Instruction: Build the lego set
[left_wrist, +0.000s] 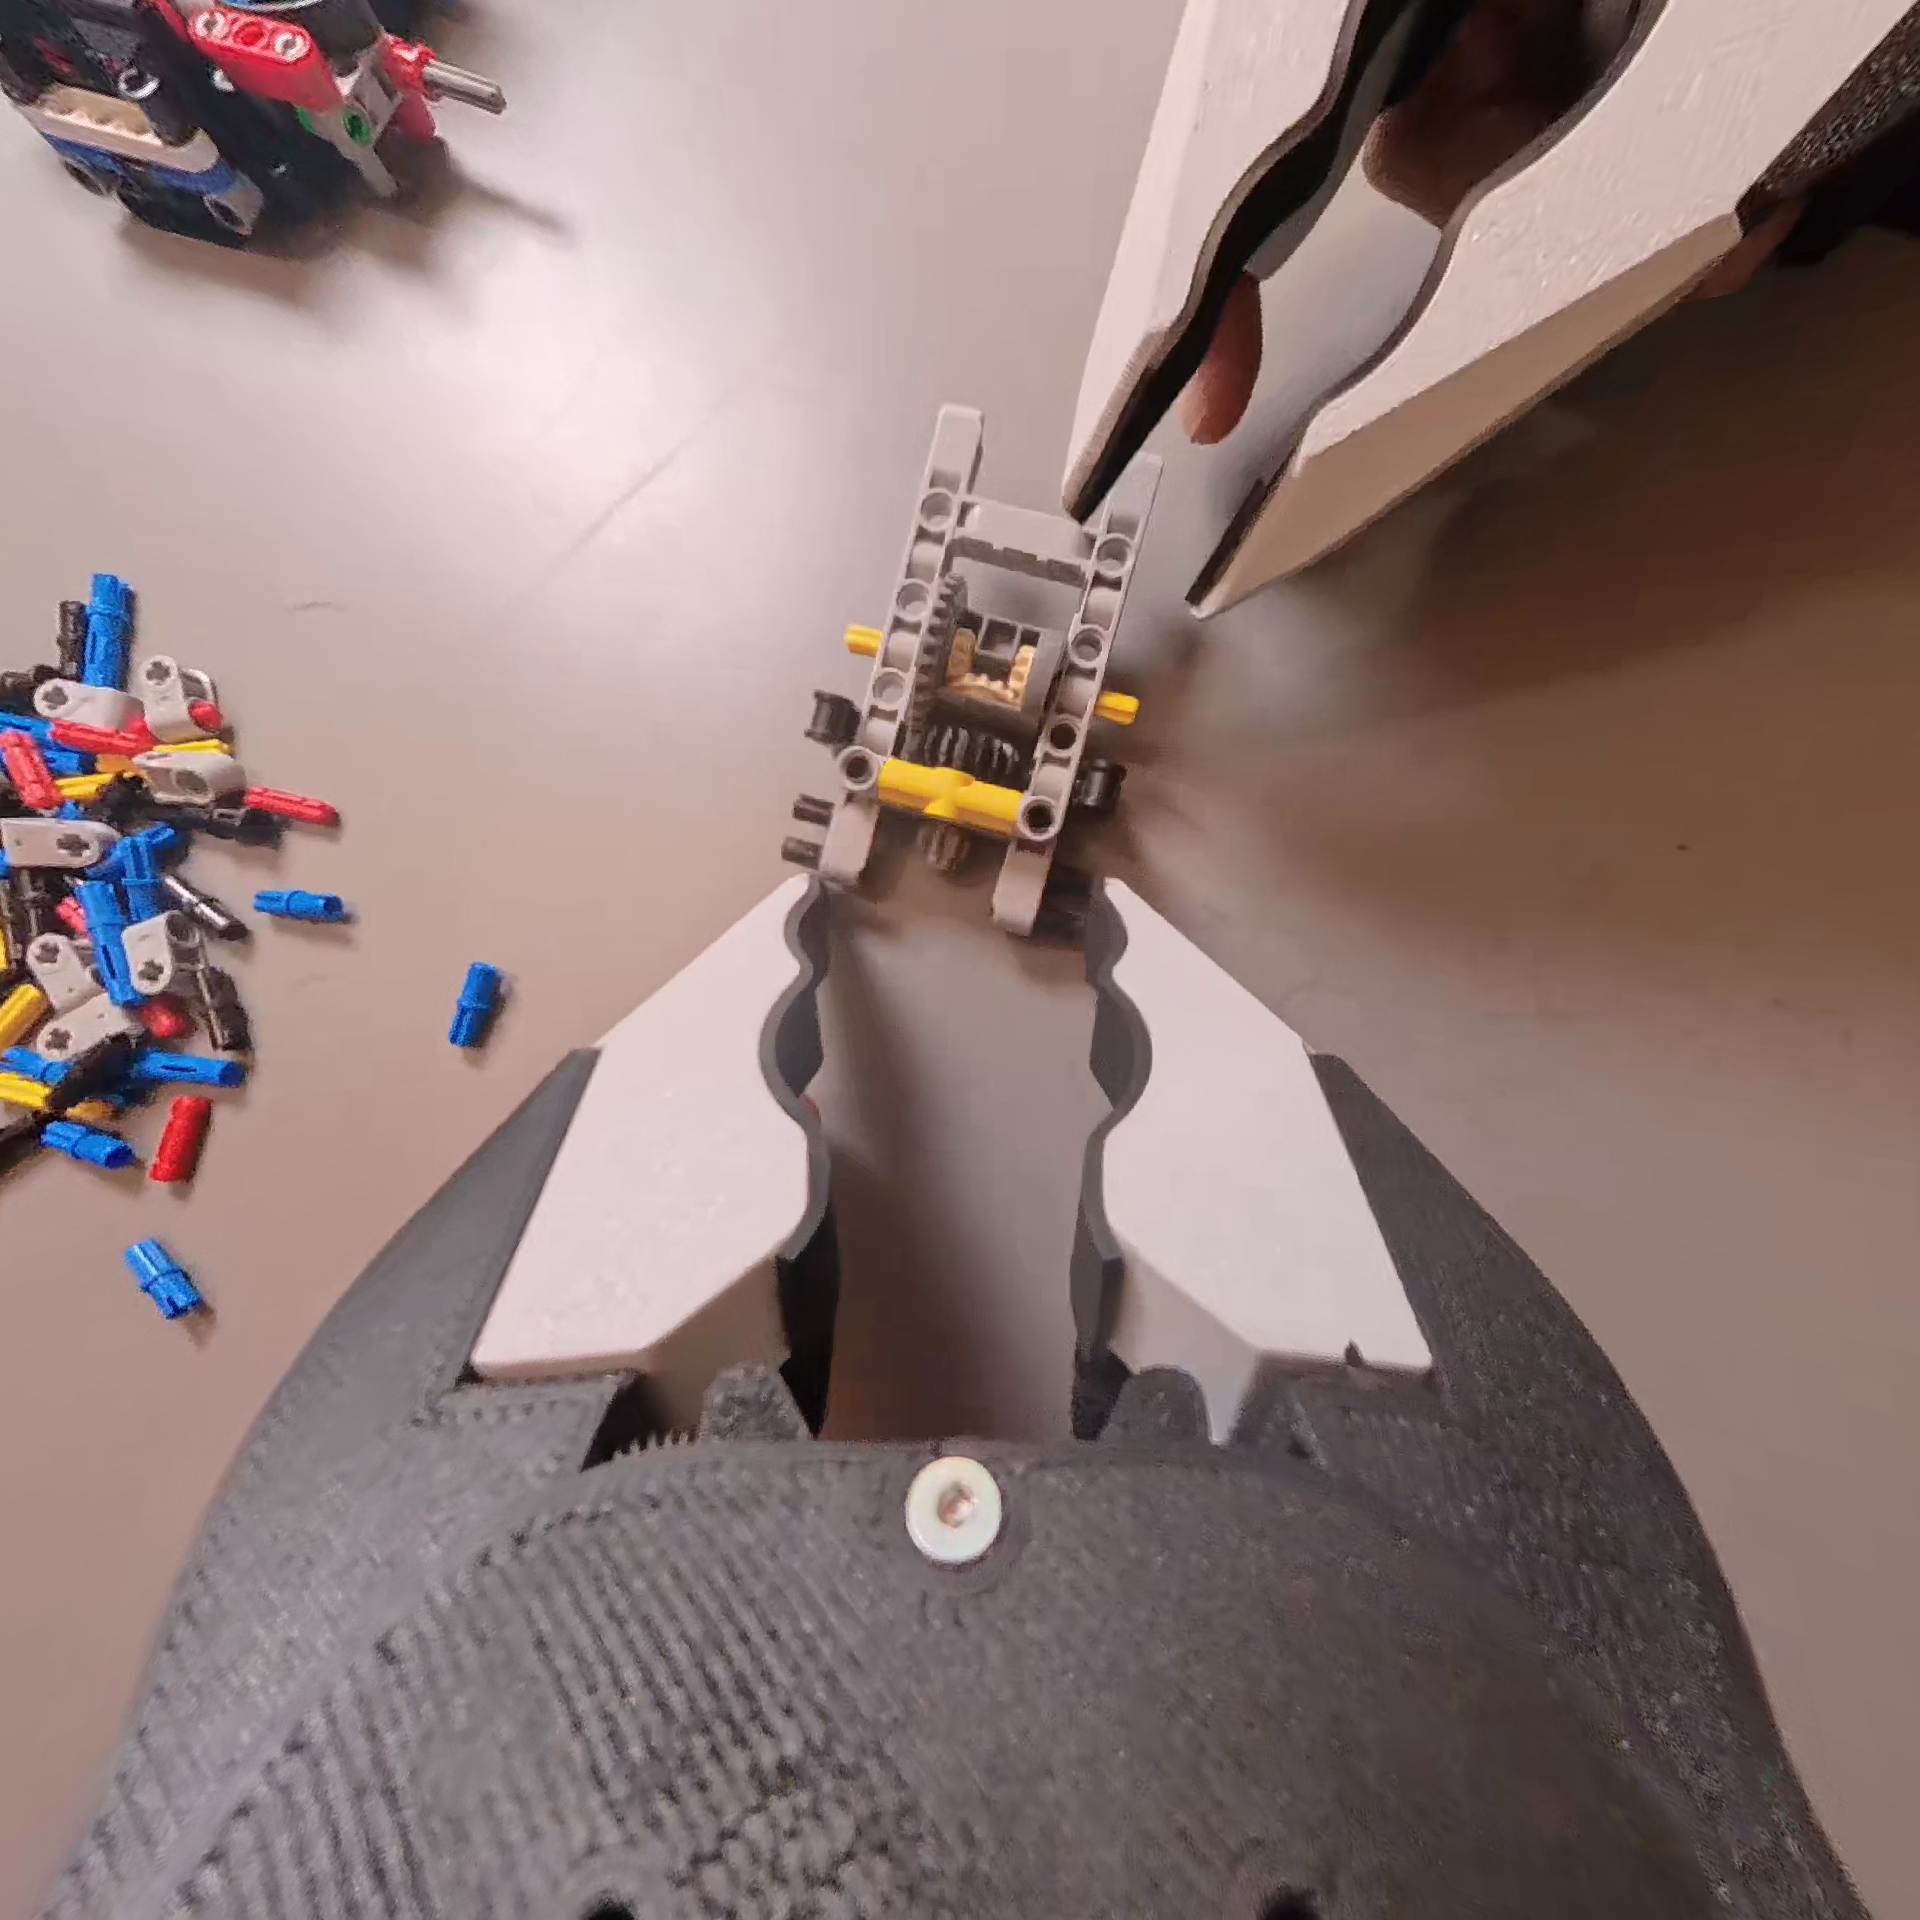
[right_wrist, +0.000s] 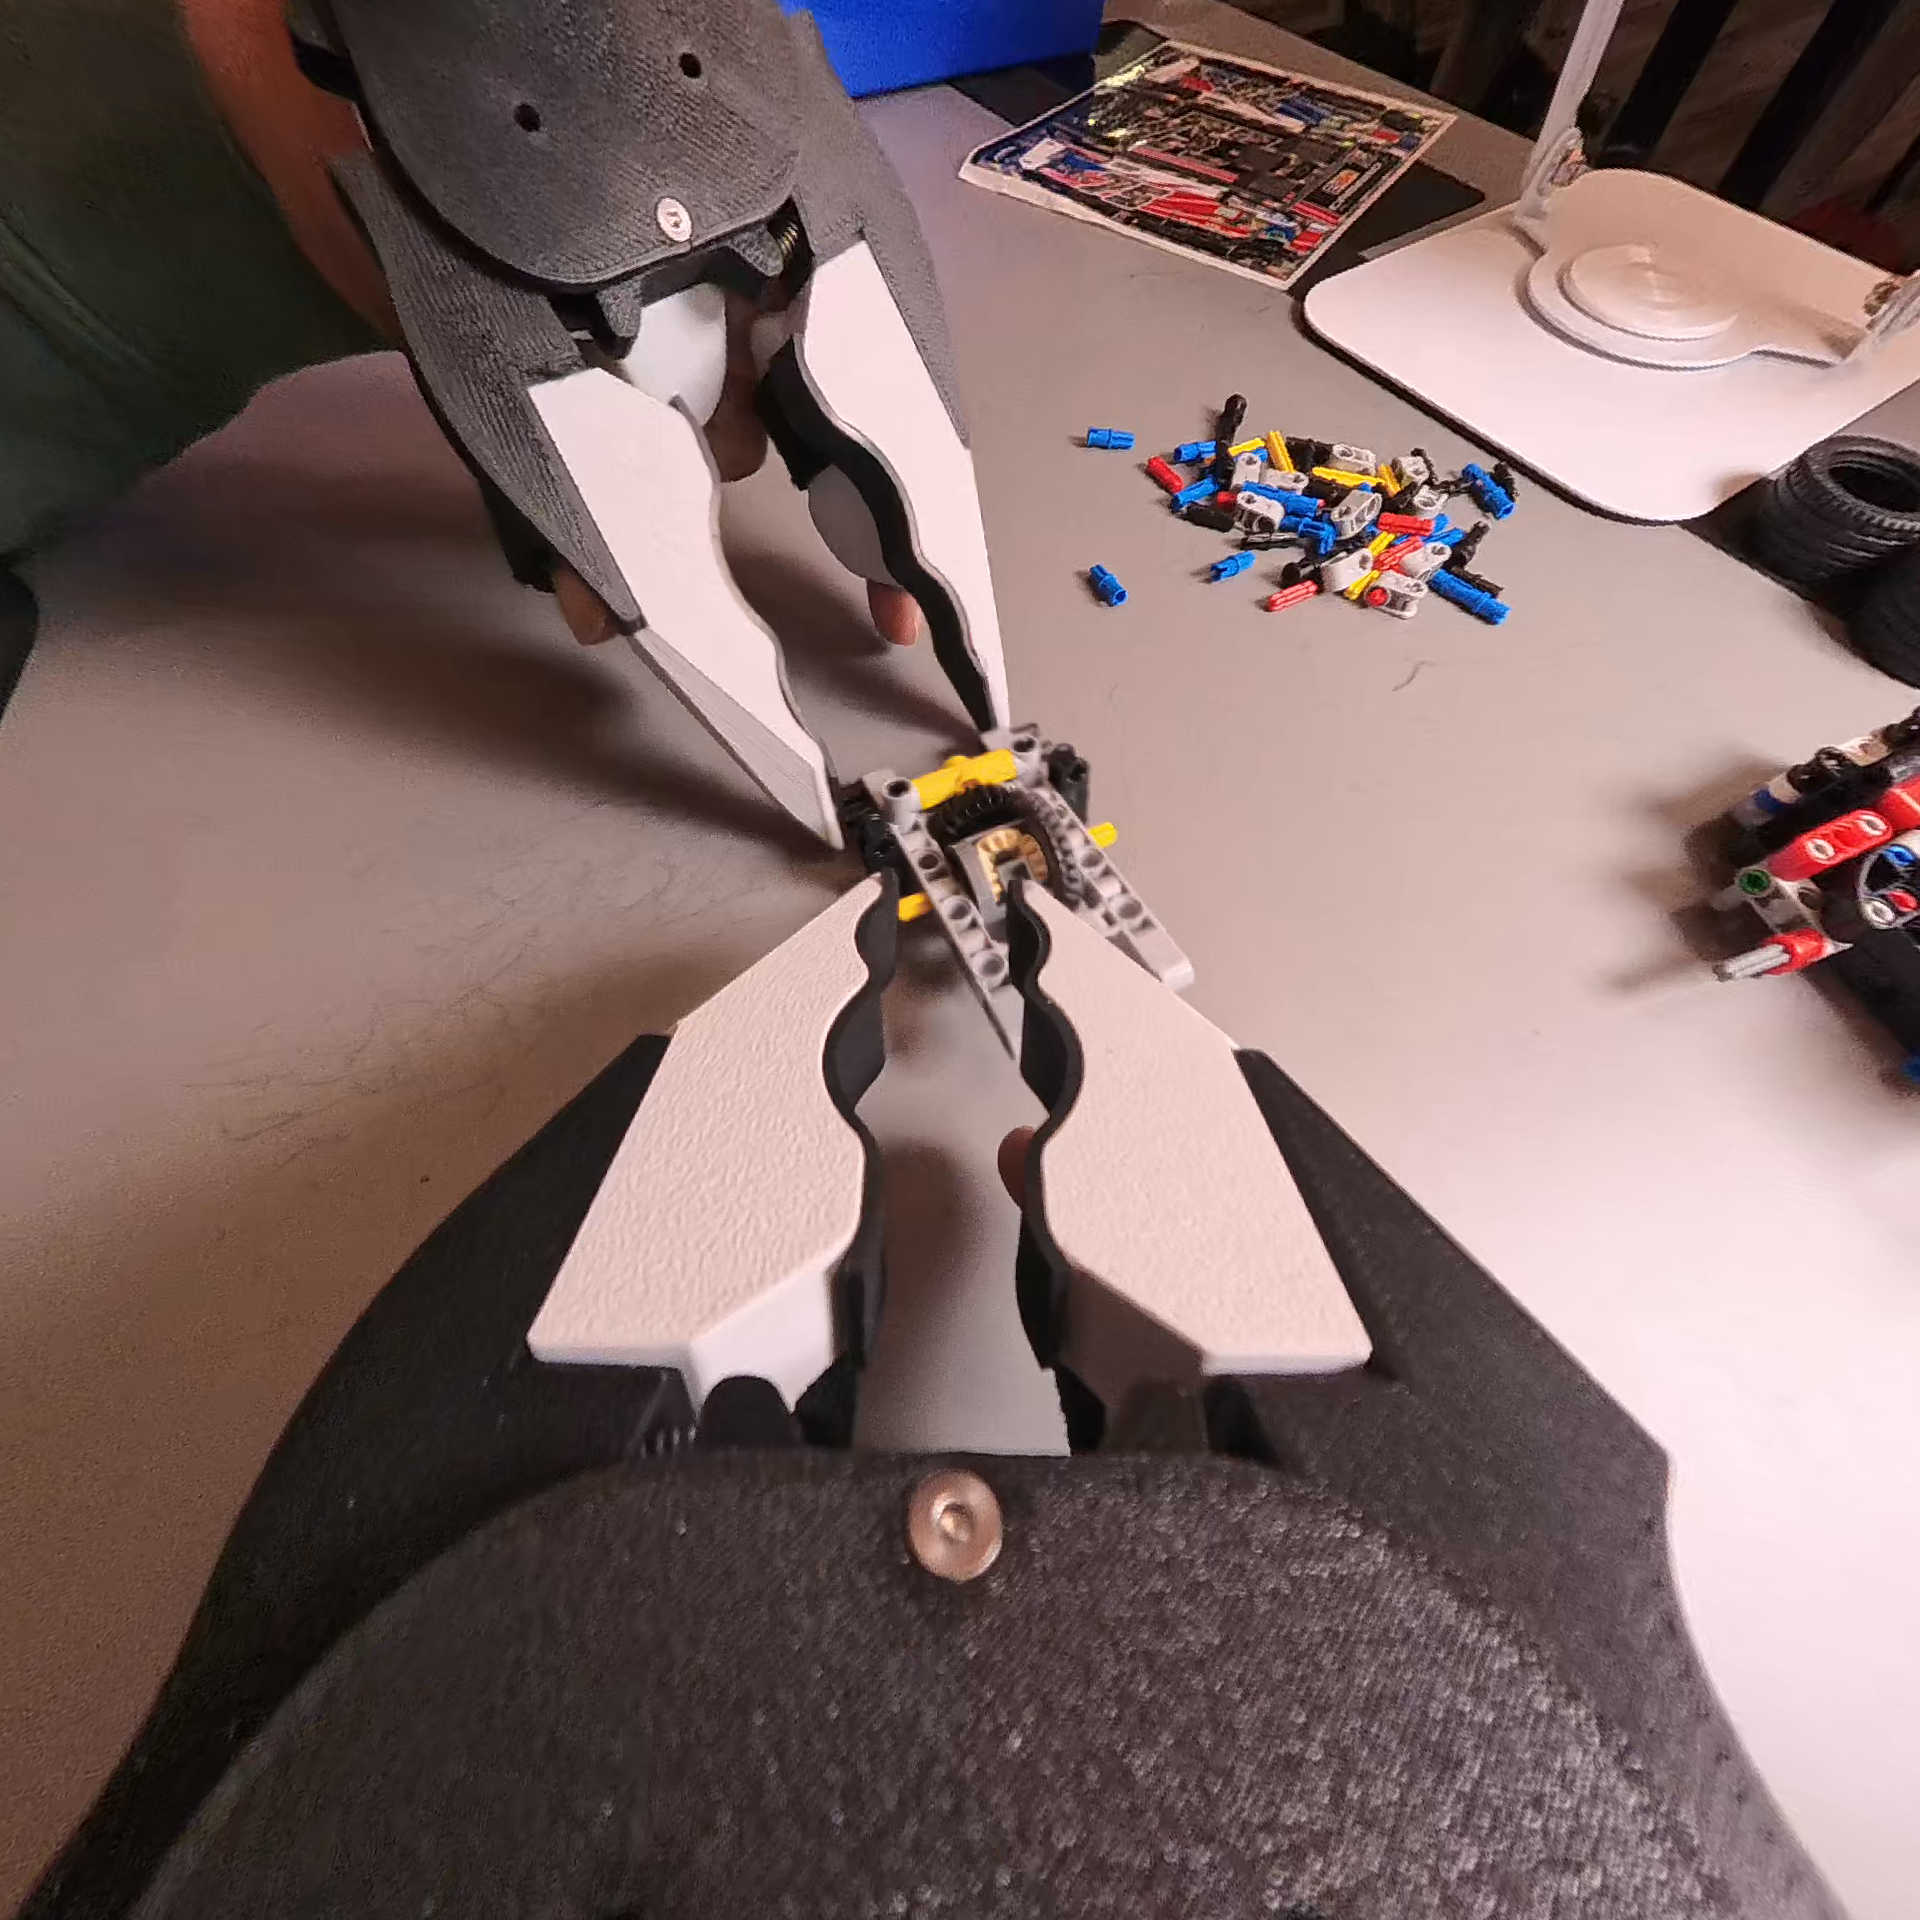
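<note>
A grey Lego frame assembly (left_wrist: 987, 686) with black gears, a tan gear and yellow axles lies on the table. It also shows in the right wrist view (right_wrist: 977, 831). My left gripper (left_wrist: 958, 888) has its tips on both sides of the frame's near end, against its black pins, and is shut on it; the right wrist view shows it too (right_wrist: 912, 779). My right gripper (right_wrist: 954, 888) is partly open at the frame's other end, with one long grey beam loose between its tips. In the left wrist view (left_wrist: 1138, 561) one tip touches that beam.
A pile of small blue, red, yellow, black and grey pins (left_wrist: 104, 883) (right_wrist: 1340, 520) lies to the side. A partly built red and black model (left_wrist: 229, 104) (right_wrist: 1839, 883), an instruction booklet (right_wrist: 1205, 156), a white lamp base (right_wrist: 1610, 343) and black tyres (right_wrist: 1839, 509) stand around. Some 6 cm of space lies between my two pairs of fingers.
</note>
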